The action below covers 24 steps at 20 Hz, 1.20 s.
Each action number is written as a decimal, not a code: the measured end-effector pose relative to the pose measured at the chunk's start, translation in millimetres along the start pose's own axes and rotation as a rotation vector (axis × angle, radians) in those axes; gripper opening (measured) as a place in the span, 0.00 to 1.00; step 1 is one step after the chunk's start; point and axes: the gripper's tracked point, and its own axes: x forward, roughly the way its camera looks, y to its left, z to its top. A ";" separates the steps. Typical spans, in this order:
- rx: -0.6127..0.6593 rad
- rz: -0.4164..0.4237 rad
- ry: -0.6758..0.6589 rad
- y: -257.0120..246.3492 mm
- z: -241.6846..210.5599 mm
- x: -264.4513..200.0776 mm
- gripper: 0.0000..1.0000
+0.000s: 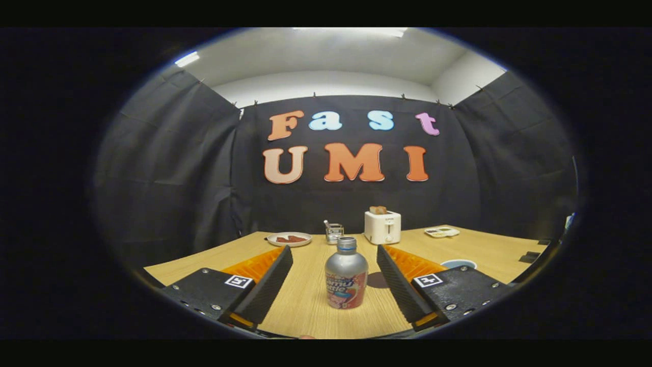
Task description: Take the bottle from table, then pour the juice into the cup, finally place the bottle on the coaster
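Standing between spread fingers (334, 255), capless bottle (346, 274), contents unclear.

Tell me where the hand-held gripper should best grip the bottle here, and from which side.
Probably around the bottle's wide, straight body, coming straight ahead and level. It stands upright on the table, centred between the open fingers of the hand-held gripper, with clear gaps either side. The narrow capped neck offers less hold.

The bottle (346, 275) stands upright on the table (305, 306) between the gripper's (334, 265) spread fingers, untouched.
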 end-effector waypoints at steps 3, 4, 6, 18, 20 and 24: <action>-0.023 0.002 0.016 3.0 -3.3 -2.0 0.99; -0.009 0.007 0.015 4.6 -2.9 -2.9 0.98; 0.009 0.001 0.023 3.0 -6.5 -4.4 0.98; -0.022 -0.067 0.151 -23.9 -50.8 32.3 0.99; 0.025 -0.053 0.182 -21.7 -64.4 41.5 0.99; 0.112 -0.030 0.216 -17.6 -81.8 53.7 0.99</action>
